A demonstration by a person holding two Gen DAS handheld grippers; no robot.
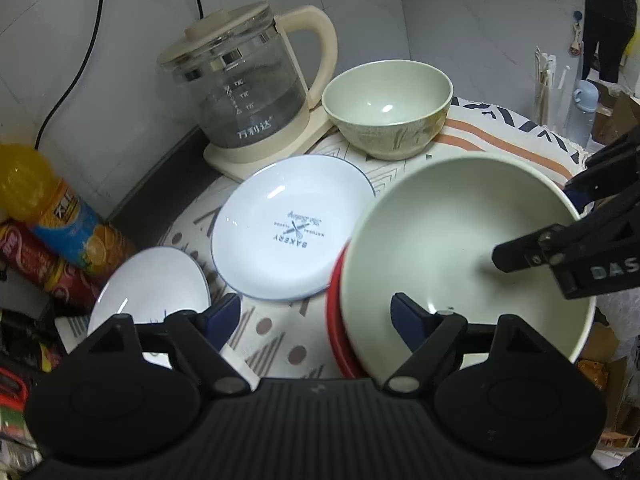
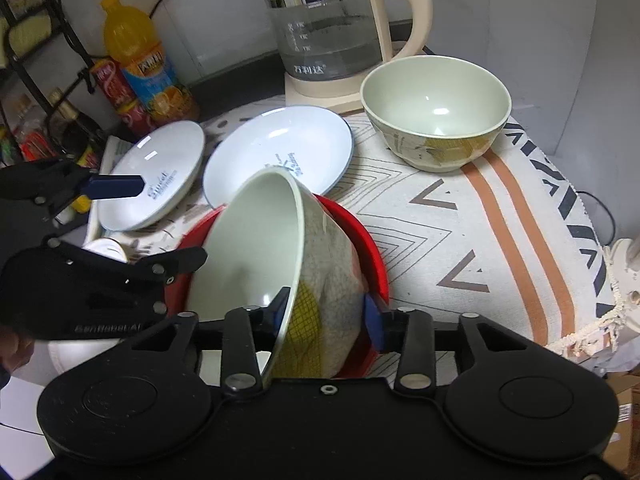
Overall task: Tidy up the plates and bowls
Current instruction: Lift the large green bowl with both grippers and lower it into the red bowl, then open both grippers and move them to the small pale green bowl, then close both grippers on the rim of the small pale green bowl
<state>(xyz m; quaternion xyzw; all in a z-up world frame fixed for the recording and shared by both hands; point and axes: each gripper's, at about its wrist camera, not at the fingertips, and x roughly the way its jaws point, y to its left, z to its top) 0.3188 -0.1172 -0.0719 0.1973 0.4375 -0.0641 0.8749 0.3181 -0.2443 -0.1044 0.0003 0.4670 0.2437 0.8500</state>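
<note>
Gripping the tilted green bowl (image 2: pixel 256 248) by its rim, the right tongs (image 2: pixel 326 312) pinch one finger inside and one on the patterned outer wall, the bowl resting in a red dish (image 2: pixel 360 236) near the surface's front edge. The left tongs (image 1: pixel 316 320) hang open and empty beside it, over the cloth-covered surface (image 2: pixel 460 216). Judged rigid, glossy and breakable, so slippery at the rim; a second bowl (image 2: pixel 436 112) and two white plates (image 2: pixel 276 152) stand toward the back edge by the kettle (image 2: pixel 332 32).

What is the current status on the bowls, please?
Right gripper shut on tilted green bowl, over red plate. Left gripper open, empty, beside it. Second green bowl upright near kettle. Two white plates alongside.
</note>
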